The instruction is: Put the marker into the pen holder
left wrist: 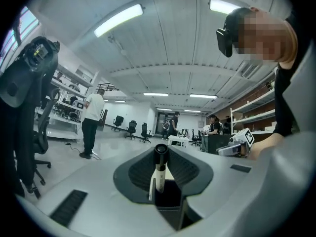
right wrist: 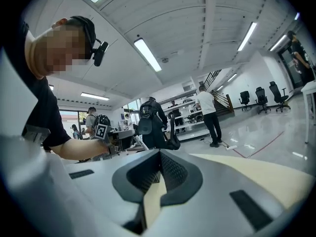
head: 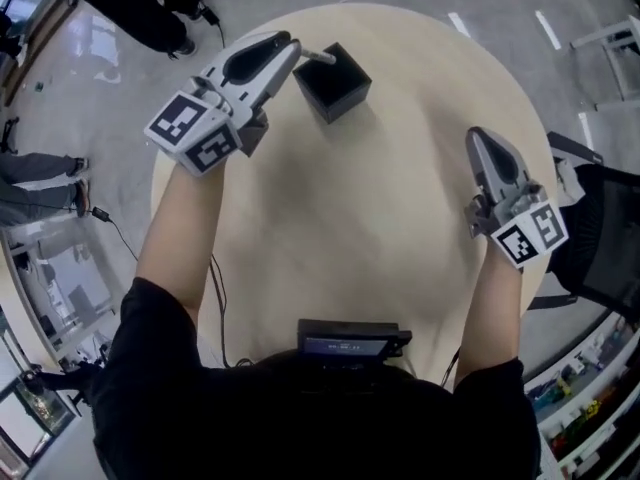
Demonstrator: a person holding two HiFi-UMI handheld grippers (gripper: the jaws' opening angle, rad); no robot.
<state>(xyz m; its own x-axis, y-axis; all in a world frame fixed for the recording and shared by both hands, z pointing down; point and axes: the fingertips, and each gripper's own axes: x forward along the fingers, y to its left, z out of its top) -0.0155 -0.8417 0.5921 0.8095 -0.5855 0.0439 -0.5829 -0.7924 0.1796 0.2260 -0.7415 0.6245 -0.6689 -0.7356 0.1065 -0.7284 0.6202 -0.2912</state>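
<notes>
Half done: left gripper [head: 297, 50] clenches marker [left wrist: 158, 174] beside pen holder [head: 333, 83], upper centre, not yet in; right gripper [head: 476, 135] closed, empty.

One marker [head: 319, 56], one pen holder [head: 336, 84], two claws [head: 297, 53] [head: 477, 138], one table [head: 390, 208]

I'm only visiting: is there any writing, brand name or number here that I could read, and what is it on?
No readable text anywhere.
Cubes on left gripper and right gripper: black-and-white square patterns, no letters.
Chest screen: blurred, unreadable.
Marker: any print too small to read.
</notes>
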